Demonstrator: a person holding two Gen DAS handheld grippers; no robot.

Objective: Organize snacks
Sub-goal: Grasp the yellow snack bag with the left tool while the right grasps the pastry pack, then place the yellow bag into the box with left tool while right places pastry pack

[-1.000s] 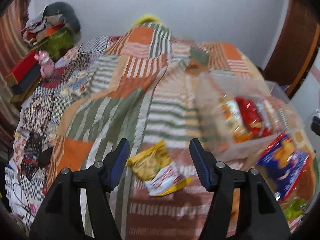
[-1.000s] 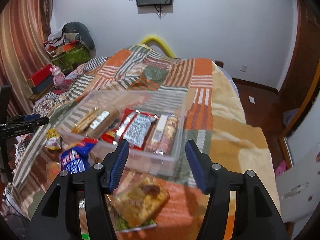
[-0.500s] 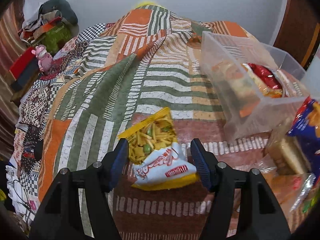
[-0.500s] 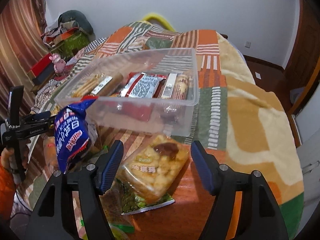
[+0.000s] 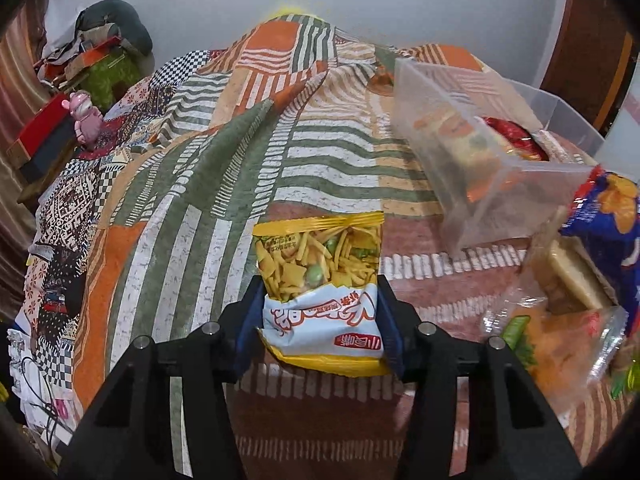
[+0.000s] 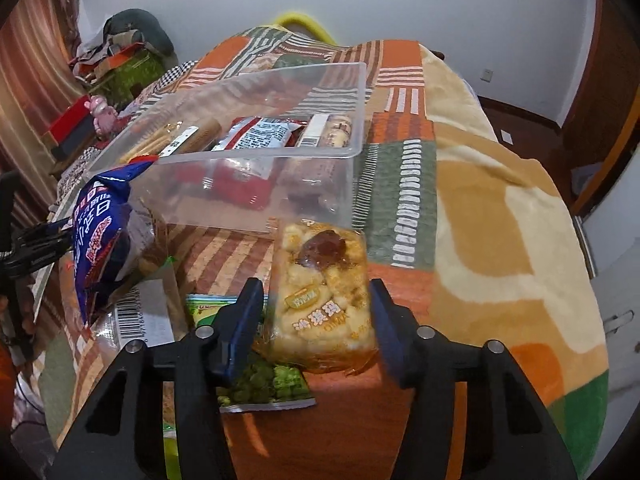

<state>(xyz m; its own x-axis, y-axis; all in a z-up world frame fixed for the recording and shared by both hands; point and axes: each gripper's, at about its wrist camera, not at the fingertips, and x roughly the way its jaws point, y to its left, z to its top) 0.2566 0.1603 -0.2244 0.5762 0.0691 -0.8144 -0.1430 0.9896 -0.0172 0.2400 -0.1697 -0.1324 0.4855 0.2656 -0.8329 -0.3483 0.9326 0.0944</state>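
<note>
In the left wrist view a yellow bag of mixed crisps and green peas (image 5: 320,252) lies on the quilt. My left gripper (image 5: 319,284) has its jaws closing, and the pads touch both sides of the bag. The right wrist view shows my right gripper (image 6: 315,286) shut on a clear packet of puffed golden squares (image 6: 320,264), just in front of the clear plastic bin (image 6: 256,200). The bin (image 5: 472,184) holds several wrapped snacks. A blue bag (image 6: 100,232) leans at its near left corner, and a green pea packet (image 6: 264,380) lies under the right gripper.
More packets lie loose between the grippers (image 5: 560,340). A patchwork quilt (image 5: 240,152) covers the bed, which drops away at the right (image 6: 580,280). A pink toy (image 5: 84,120), a red box and piled clutter stand at the far left by the curtain.
Both grippers came down to the quilt. The left one moved forward around the yellow bag and narrowed onto it. The right one closed on the clear packet of golden squares.
</note>
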